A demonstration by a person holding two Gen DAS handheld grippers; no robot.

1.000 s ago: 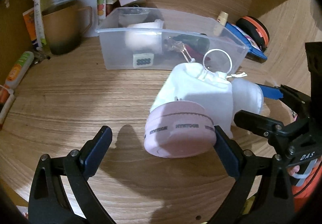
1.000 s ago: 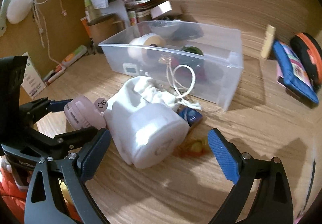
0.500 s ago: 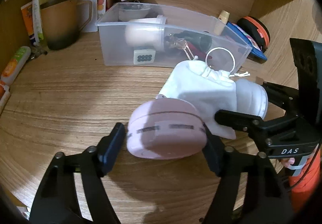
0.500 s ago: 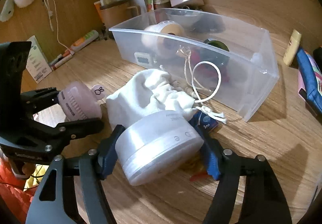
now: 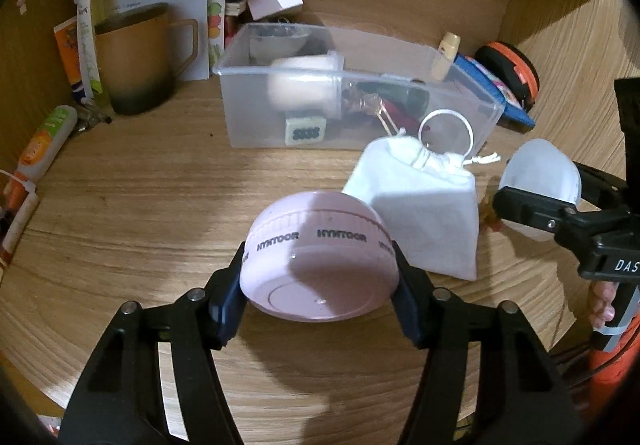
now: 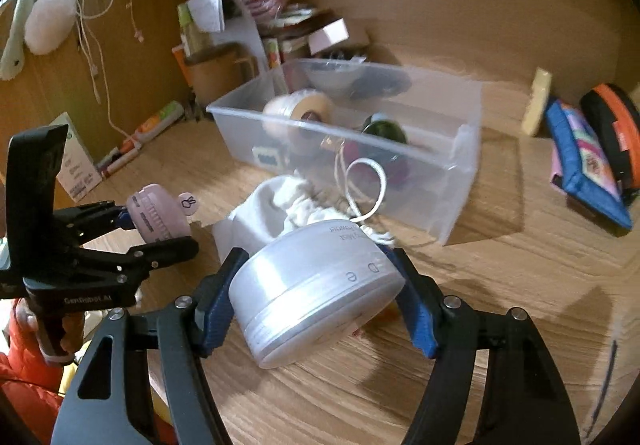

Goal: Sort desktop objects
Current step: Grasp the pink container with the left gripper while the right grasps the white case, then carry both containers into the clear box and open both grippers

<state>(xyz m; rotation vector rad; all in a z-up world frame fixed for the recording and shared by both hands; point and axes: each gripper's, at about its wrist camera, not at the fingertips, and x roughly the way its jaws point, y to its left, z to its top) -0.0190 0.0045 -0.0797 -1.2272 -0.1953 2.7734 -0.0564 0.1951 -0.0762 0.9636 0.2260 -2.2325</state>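
The left gripper [image 5: 320, 277] had its jaws clamped on a pink round case [image 5: 320, 265] (marked HYHTOOR); the right gripper [image 6: 316, 285] gripped a white round case [image 6: 312, 285], both over the surface [image 5: 140, 205] near the clear bin [image 5: 352, 101].

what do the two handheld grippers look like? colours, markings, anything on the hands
Both are black skeletal frames with cut-out arms, silver pivot screws and blue finger pads. The left gripper carries white "GenRobot.AI" lettering on its body in the right wrist view. The right gripper shows "DAS" in the left wrist view. Both hands wear orange sleeves; grey strap at the right handle.
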